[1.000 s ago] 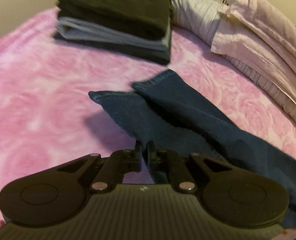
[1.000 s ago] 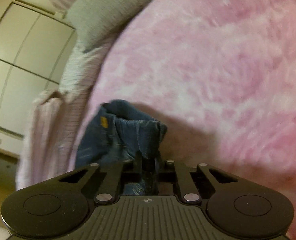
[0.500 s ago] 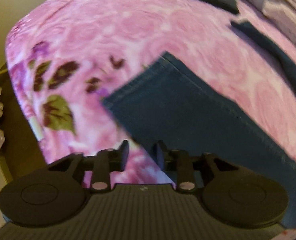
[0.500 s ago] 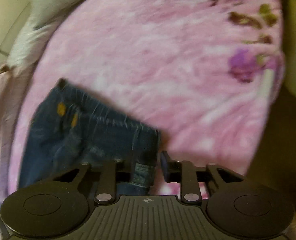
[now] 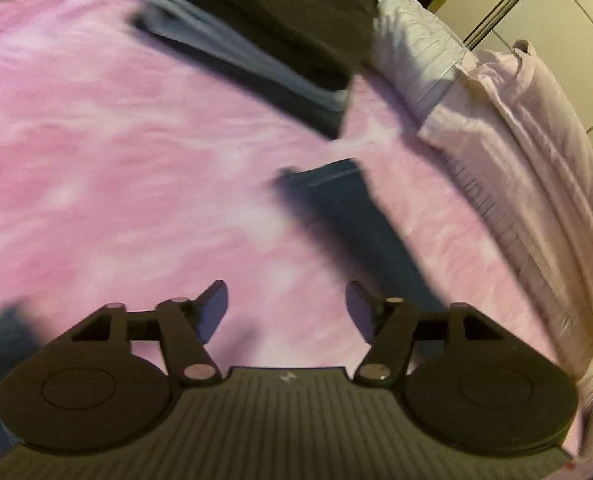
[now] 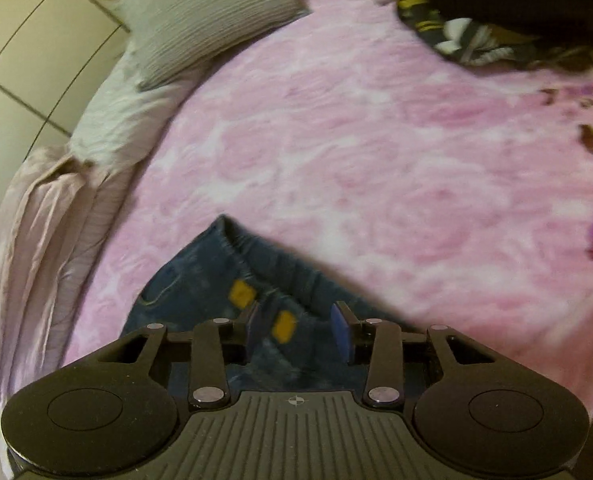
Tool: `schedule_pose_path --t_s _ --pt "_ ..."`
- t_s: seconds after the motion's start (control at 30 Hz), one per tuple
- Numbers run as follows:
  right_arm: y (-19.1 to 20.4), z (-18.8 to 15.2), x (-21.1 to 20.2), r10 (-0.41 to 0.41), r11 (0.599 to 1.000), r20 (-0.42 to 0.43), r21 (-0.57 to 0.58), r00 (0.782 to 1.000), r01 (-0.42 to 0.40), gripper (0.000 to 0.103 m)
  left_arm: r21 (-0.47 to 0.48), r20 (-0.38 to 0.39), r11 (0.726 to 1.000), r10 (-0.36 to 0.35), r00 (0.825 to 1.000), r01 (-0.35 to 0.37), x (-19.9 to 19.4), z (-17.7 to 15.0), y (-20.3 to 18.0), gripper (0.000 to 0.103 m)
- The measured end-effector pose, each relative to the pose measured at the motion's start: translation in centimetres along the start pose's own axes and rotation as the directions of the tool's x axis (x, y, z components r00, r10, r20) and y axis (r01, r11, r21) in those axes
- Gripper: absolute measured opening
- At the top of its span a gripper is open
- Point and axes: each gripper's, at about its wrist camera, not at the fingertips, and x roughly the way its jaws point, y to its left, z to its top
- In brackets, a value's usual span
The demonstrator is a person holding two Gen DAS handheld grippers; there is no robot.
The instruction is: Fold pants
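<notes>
Left wrist view, blurred: the left gripper [image 5: 286, 306] gapes wide above the pink fleece blanket [image 5: 116, 160], apparently empty; the right gripper [image 6: 296, 332] spreads half-wide over dark blue denim pants [image 6: 200, 280].

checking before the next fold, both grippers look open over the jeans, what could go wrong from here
1. The jeans look rumpled at the waistband, not flat, so the next fold may trap creases.
2. The leg end lies close to the stack of folded clothes; a sweep there could knock it.
3. The left gripper is open over bare blanket, and the right gripper is open too, so a hasty close may catch blanket.
</notes>
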Motion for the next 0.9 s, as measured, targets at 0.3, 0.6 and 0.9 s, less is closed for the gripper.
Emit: schedule_pose_path --t_s 0.3,0.6,0.9 --pt "0.2 0.7 1.5 -0.040 0.999 0.014 0.035 0.999 0.039 0.036 -0.096 -0.069 0.993 0.062 0.996 -0.068 10.0 3.1 -3.1 0.003" --pt "3.9 1.6 3.8 -0.012 1.000 -0.014 0.005 1.000 0.012 0.036 0.079 0.105 0.997 -0.022 0.994 0.014 -4.6 7.3 -9.3 0.003" --pt "6.4 0.3 5.9 0.034 0.999 -0.074 0.011 0.997 -0.034 0.036 0.225 0.003 0.955 0.197 0.980 -0.193 3.5 10.6 -12.4 0.043"
